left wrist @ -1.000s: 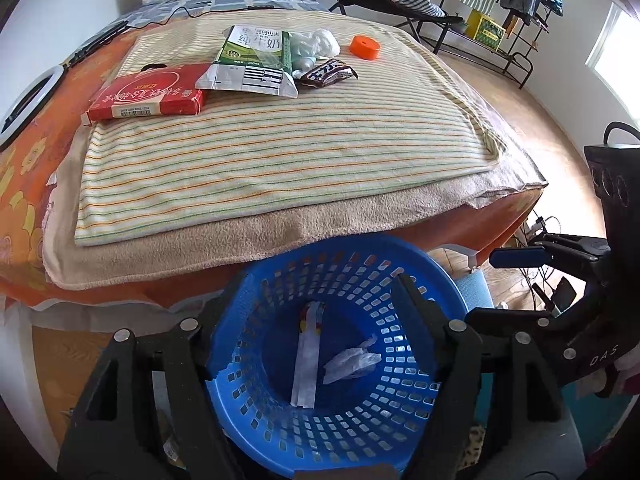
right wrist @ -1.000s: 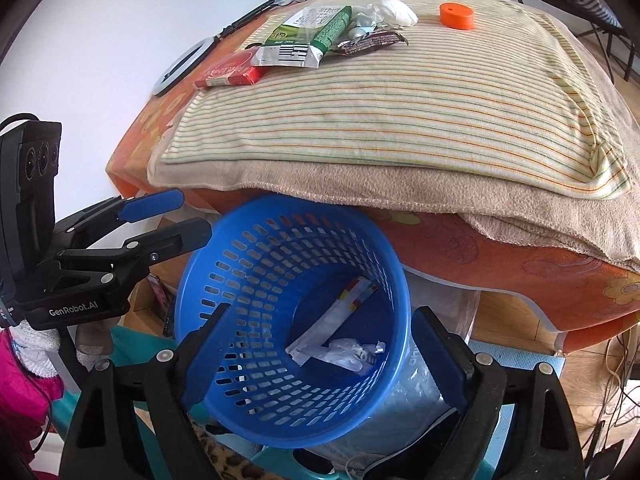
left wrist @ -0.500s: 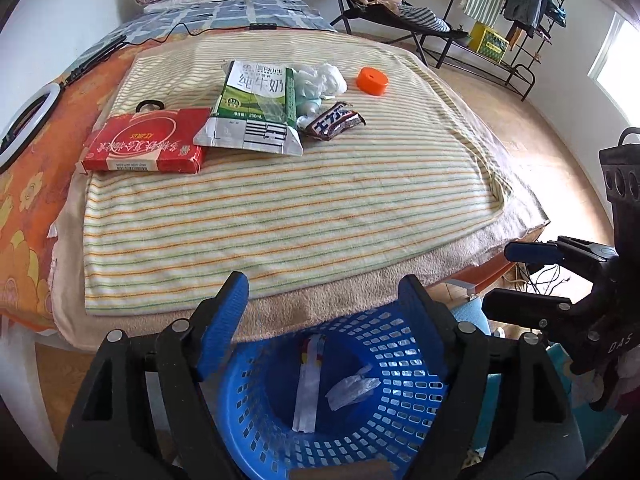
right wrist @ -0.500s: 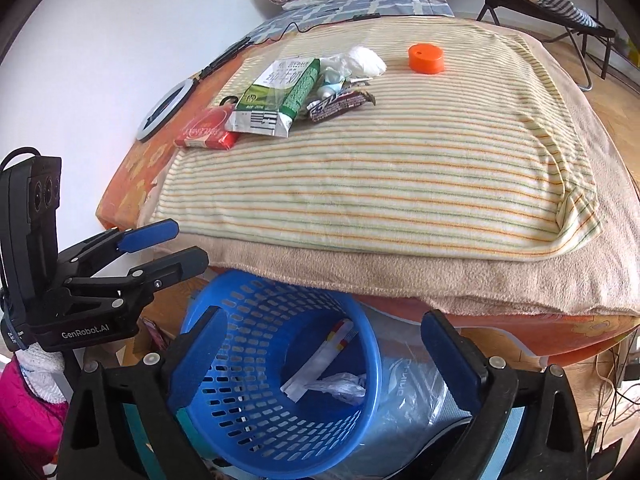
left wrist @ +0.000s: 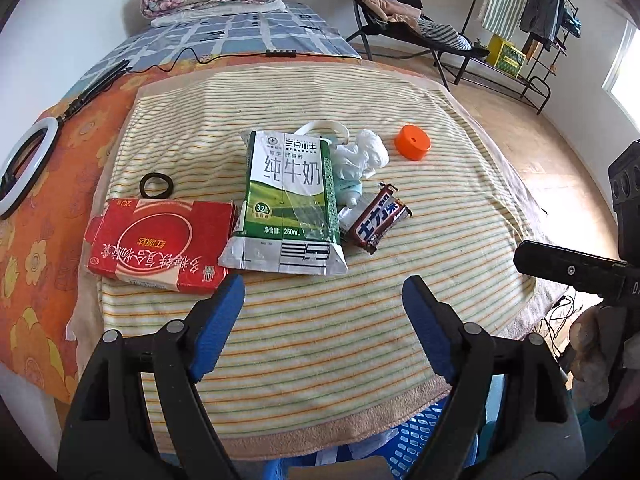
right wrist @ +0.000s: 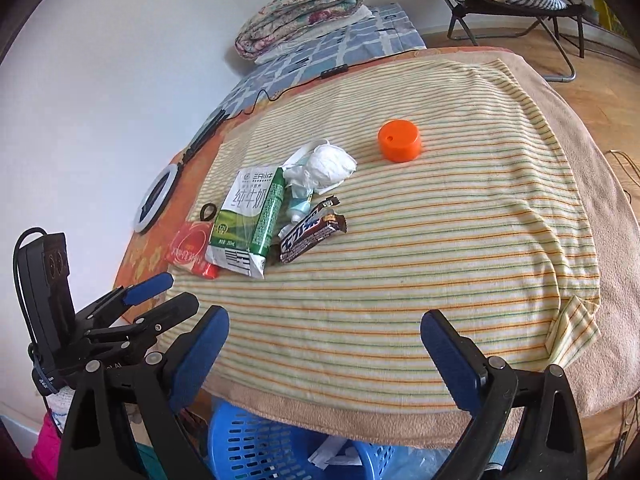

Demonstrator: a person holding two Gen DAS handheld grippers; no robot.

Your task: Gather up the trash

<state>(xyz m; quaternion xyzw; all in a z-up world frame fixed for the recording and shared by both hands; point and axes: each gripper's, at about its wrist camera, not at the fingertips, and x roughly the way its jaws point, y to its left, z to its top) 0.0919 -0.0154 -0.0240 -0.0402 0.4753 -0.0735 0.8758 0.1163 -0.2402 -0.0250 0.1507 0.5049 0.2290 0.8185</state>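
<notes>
Both the left gripper (left wrist: 323, 294) and the right gripper (right wrist: 324, 328) hover with jaws spread wide and empty, apparently readying a pick. Ahead of them, on the soft striped terry towel (left wrist: 400, 280), lie a flattened green-and-white milk carton (left wrist: 286, 204), a red cardboard box (left wrist: 160, 246), a glossy brown candy wrapper (left wrist: 380, 220), crumpled white tissue (left wrist: 362, 154) and an orange plastic cap (left wrist: 413, 142). The perforated blue plastic basket (right wrist: 256, 444) sits below the grippers, under the bed edge, likely placed for easy drops.

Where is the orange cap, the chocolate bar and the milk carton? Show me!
orange cap (right wrist: 399, 145), right wrist view, on its flat top.
chocolate bar (left wrist: 380, 216), left wrist view, on the middle of the wrapper's lettering.
milk carton (left wrist: 288, 200), left wrist view, on the printed front face.
</notes>
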